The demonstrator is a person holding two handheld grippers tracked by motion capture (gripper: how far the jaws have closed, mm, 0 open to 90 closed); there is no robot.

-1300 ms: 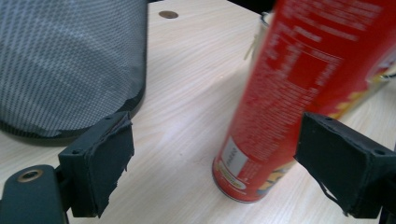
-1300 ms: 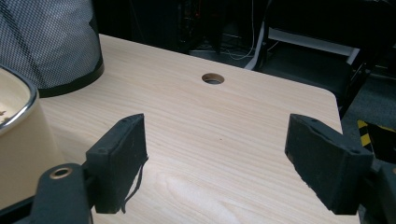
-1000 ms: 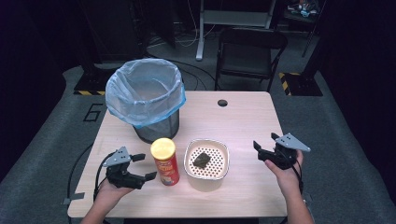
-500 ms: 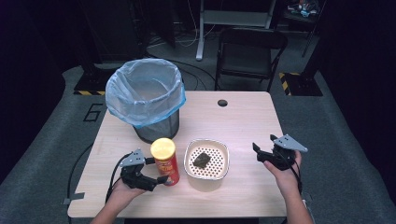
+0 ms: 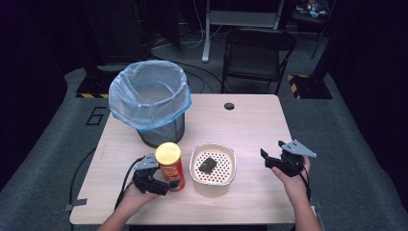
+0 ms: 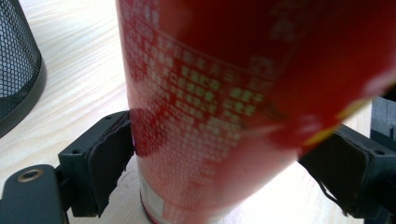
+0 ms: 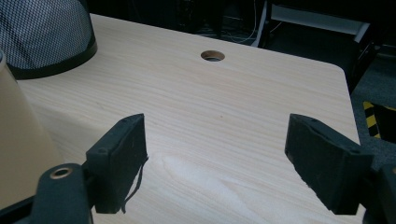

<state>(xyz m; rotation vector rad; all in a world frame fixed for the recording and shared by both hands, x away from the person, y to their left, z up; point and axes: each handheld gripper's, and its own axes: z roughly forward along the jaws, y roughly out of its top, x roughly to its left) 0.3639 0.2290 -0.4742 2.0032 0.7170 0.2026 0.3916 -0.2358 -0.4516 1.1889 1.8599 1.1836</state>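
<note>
red cardboard crisp can (image 5: 170, 166) with a yellow lid stands upright near the front edge of the pale wooden desk (image 5: 250, 125), left of centre. the left hand-held gripper (image 5: 163, 185) has its jaws on either side of the can's lower part; one pad touches the wall, the other looks just off it, so i cannot tell whether the grip is clenched. just beside the can sits a cream strainer bowl (image 5: 213, 166) with a dark scrap (image 5: 208, 164) in it. behind the can stands a mesh bin (image 5: 149, 103) lined with a blue bag. the right hand-held gripper (image 5: 269, 157) hangs released near the desk's right edge, its jaws wide apart over bare wood.
</note>
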